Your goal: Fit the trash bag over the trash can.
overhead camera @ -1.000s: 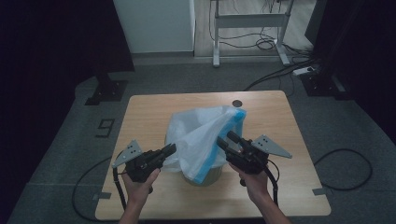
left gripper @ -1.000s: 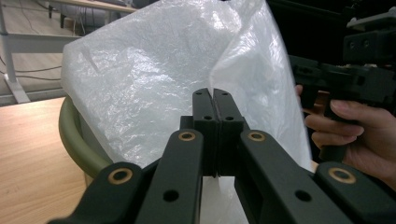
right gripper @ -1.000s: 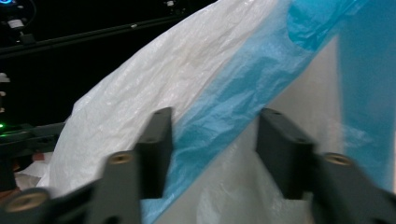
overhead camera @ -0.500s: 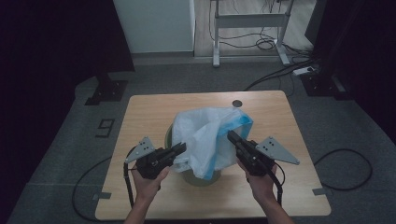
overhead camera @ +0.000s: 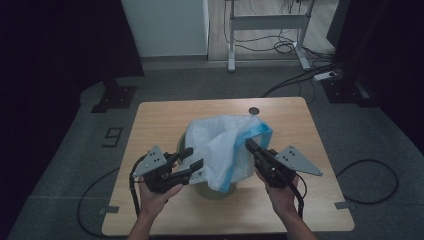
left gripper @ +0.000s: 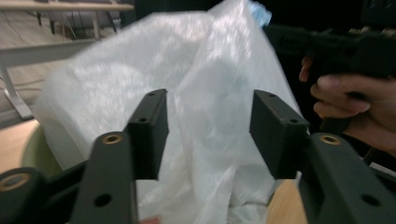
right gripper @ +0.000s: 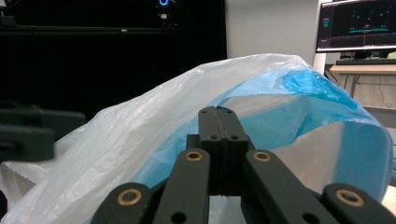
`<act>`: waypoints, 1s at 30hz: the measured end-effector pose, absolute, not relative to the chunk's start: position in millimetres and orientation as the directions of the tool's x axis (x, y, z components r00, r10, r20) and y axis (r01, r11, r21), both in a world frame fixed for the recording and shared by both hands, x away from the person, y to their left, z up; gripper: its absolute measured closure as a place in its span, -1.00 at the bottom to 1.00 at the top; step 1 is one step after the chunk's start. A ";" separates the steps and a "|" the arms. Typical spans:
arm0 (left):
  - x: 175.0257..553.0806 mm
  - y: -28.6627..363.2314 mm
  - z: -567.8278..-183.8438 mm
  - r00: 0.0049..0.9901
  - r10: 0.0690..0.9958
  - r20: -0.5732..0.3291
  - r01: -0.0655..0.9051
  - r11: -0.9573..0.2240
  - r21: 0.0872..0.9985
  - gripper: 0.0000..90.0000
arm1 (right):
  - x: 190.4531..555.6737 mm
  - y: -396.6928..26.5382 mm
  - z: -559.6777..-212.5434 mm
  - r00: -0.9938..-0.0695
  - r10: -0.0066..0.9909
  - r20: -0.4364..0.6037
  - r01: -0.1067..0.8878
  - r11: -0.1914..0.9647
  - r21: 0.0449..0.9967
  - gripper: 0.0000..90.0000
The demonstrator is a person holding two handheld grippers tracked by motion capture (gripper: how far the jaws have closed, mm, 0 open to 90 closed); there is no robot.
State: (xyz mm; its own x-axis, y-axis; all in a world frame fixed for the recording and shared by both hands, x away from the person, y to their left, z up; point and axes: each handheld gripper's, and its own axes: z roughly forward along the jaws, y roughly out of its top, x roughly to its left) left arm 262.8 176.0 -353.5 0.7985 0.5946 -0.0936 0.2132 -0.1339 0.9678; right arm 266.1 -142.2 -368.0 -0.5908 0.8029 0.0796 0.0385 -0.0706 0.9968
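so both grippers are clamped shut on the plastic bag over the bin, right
Not both. The left gripper stands open, its jaws apart with the plastic bag loose between them, as the left gripper view shows; they have just been opening. The right gripper is shut on the bag over the bin.

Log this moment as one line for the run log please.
left tool: just opened, off plastic bag | right tool: shut on plastic bag rim | bag over bin on table

The left gripper [overhead camera: 192, 162] has just opened its jaws and let go of the white bag [overhead camera: 220, 147], whose near-left side now hangs slack between them, unpinched.
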 end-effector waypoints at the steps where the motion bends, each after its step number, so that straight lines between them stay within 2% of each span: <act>1: 262.2 176.5 -350.3 0.804 0.587 -0.095 0.211 -0.133 0.968 -0.03 | 265.9 -141.8 -367.5 -0.593 0.802 0.077 0.037 -0.068 0.997 0.98; 8: 269.2 165.8 -336.4 0.811 0.580 -0.075 0.216 -0.177 0.960 -0.09 | 264.7 -132.0 -361.8 -0.612 0.789 0.058 0.026 -0.053 0.998 0.98; 18: 283.8 148.4 -341.8 0.801 0.588 -0.110 0.267 -0.187 0.945 -0.27 | 267.6 -122.1 -365.6 -0.627 0.778 0.052 0.040 -0.034 0.999 0.98; 20: 284.8 146.3 -343.9 0.793 0.599 -0.110 0.271 -0.185 0.944 -0.24 | 267.8 -121.1 -365.5 -0.629 0.776 0.049 0.039 -0.032 0.999 0.98; 23: 285.5 142.8 -346.2 0.782 0.617 -0.093 0.269 -0.200 0.942 -0.07 | 267.3 -120.2 -365.7 -0.630 0.775 0.047 0.039 -0.029 0.999 0.98; 28: 286.1 139.3 -348.7 0.788 0.610 -0.089 0.276 -0.220 0.936 0.57 | 267.1 -120.0 -365.7 -0.632 0.774 0.044 0.037 -0.026 0.999 0.98; 30: 286.9 139.3 -348.9 0.788 0.608 -0.099 0.286 -0.219 0.933 0.77 | 267.3 -119.9 -365.9 -0.632 0.774 0.044 0.039 -0.025 0.999 0.98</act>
State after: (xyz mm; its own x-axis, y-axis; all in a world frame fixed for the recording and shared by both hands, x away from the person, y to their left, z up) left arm 286.9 139.3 -348.9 0.7875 0.6083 -0.0986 0.2863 -0.2194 0.9327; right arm 267.3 -119.9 -365.9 -0.6318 0.7739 0.0440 0.0385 -0.0253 0.9989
